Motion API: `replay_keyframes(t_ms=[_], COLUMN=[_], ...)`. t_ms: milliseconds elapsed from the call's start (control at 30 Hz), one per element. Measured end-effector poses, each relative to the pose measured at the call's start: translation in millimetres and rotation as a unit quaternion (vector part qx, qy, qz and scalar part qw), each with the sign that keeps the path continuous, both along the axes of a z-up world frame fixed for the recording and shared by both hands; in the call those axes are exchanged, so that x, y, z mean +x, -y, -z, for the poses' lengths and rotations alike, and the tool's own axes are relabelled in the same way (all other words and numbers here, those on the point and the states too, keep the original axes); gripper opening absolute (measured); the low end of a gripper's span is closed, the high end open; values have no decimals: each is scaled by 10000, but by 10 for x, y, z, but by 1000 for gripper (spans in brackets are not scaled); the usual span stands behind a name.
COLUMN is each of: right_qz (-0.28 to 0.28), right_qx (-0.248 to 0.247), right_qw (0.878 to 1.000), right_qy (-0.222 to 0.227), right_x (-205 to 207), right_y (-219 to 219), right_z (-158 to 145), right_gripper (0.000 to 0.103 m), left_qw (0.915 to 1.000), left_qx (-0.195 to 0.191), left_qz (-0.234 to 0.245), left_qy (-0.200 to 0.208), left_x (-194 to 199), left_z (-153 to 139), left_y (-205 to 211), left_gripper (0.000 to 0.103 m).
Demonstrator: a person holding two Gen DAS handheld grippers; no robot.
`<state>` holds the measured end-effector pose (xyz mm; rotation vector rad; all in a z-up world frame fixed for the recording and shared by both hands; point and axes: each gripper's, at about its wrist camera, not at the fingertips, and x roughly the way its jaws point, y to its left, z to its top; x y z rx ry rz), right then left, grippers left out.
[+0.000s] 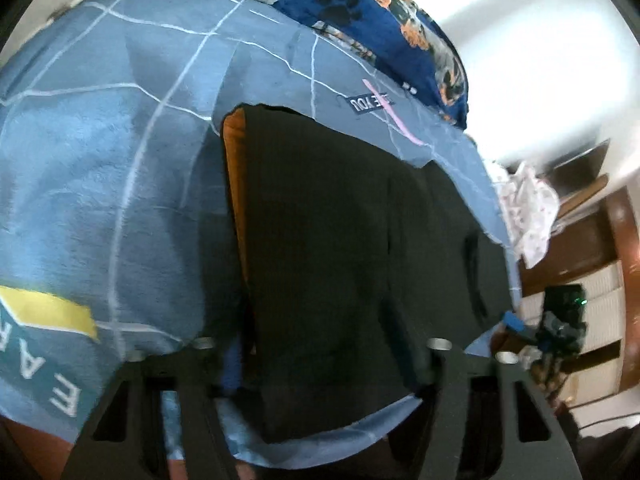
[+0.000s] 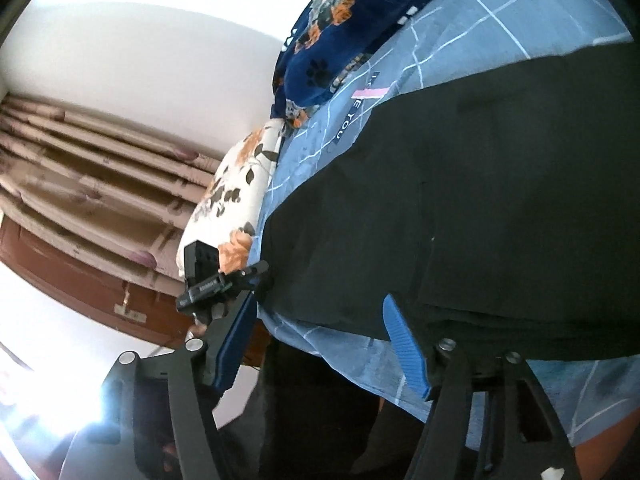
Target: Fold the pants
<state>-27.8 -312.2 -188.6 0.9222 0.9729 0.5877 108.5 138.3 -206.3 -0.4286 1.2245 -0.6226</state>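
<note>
black pants [image 2: 480, 208] on bed, between right gripper [image 2: 320, 340] fingers

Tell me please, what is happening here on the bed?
A person is folding black pants on a bed covered with a blue sheet, holding one tool in each hand. The pants lie flat, apparently already folded over, with an orange piece showing at one edge. The right tool is open at the near edge of the pants, its blue fingers spread wide. The left tool is at the near end too; whether it grips the cloth is unclear.
</note>
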Motion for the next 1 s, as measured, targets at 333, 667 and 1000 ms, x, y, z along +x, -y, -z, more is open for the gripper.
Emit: replay_keyframes(t_ms=[333, 667, 1000], right_qz=[92, 136, 131], right_qx=[120, 174, 200], right_qw=[9998, 9996, 9997], right_qy=[-90, -150, -82], right_x=[32, 23, 15], right_y=[-31, -13, -33], right_z=[50, 80, 70], right_gripper=[72, 77, 77], left_qw=[9995, 9987, 9802], left_qx=[-108, 419, 1060], left_qz=[-291, 94, 4], left_qy=[-103, 288, 1673], left_x=[48, 104, -342], left_z=[7, -22, -801], left_y=[-108, 195, 640], left_gripper=[33, 36, 20])
